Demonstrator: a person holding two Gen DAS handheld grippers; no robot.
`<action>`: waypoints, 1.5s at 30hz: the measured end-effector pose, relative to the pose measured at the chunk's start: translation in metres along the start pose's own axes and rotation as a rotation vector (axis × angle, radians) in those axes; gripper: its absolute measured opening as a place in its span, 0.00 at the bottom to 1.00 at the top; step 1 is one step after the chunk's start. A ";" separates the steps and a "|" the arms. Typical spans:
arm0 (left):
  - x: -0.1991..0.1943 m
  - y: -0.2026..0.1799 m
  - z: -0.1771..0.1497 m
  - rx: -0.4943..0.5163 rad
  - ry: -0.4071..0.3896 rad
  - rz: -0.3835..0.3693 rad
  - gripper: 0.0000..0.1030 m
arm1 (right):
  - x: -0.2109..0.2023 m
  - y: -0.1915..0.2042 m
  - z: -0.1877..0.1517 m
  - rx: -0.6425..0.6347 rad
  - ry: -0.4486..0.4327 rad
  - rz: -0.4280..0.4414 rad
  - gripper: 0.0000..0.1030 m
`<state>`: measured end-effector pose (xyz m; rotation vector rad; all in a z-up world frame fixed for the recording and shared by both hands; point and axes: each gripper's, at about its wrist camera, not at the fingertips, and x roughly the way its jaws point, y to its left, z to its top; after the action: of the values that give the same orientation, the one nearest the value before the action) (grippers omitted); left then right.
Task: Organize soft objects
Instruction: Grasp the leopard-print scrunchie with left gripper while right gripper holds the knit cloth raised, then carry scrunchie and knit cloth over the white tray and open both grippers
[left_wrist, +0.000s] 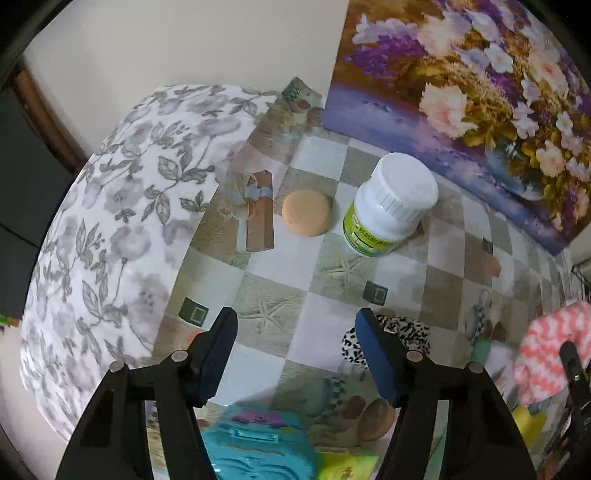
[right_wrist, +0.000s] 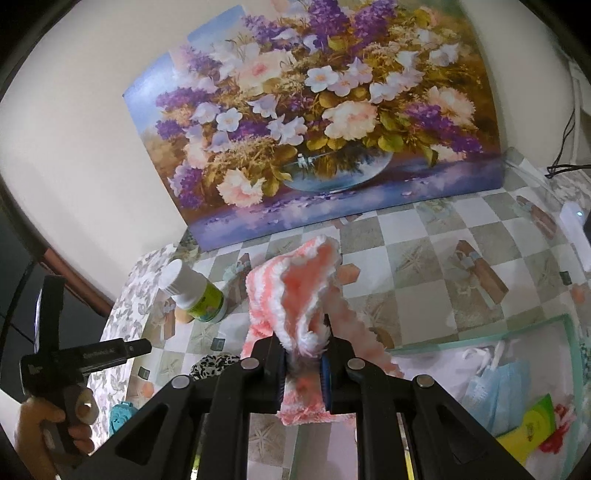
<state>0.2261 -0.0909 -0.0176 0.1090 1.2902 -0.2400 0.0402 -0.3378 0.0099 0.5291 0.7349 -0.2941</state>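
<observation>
Pink-and-white fuzzy cloth (right_wrist: 295, 295) held up in the right gripper (right_wrist: 303, 363) above the checkered table (right_wrist: 424, 258).

The cloth was pinched between the right gripper's closed jaws, its bulk bunched upward and a strip trailing down to the right, toward a clear bin (right_wrist: 480, 354) that held a blue face mask (right_wrist: 495, 391) and a yellow-green packet (right_wrist: 532, 424). The left gripper (left_wrist: 295, 350) hovered with its jaws wide apart and nothing between them, over bare table; a leopard-print scrunchie (left_wrist: 402, 332) lay just beside its right finger, and a teal toy case (left_wrist: 258, 446) sat below it. Farther off stood a white-capped bottle (left_wrist: 388, 206) near a round tan sponge (left_wrist: 306, 212), with a floral cushion (left_wrist: 110, 240) at the table's left edge and a flower painting (right_wrist: 314, 118) leaning against the wall.
</observation>
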 end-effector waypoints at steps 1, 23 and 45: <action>-0.001 -0.001 0.004 0.011 0.022 0.006 0.65 | -0.002 0.001 0.000 -0.002 0.000 -0.001 0.15; 0.080 -0.091 -0.014 0.044 0.263 0.011 0.55 | -0.031 -0.032 0.016 0.080 0.059 -0.031 0.15; -0.034 -0.146 -0.068 0.083 0.059 -0.219 0.24 | -0.109 -0.096 0.034 0.118 -0.002 -0.176 0.15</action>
<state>0.1186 -0.2143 0.0044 0.0455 1.3518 -0.4815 -0.0597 -0.4283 0.0732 0.5768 0.7669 -0.5041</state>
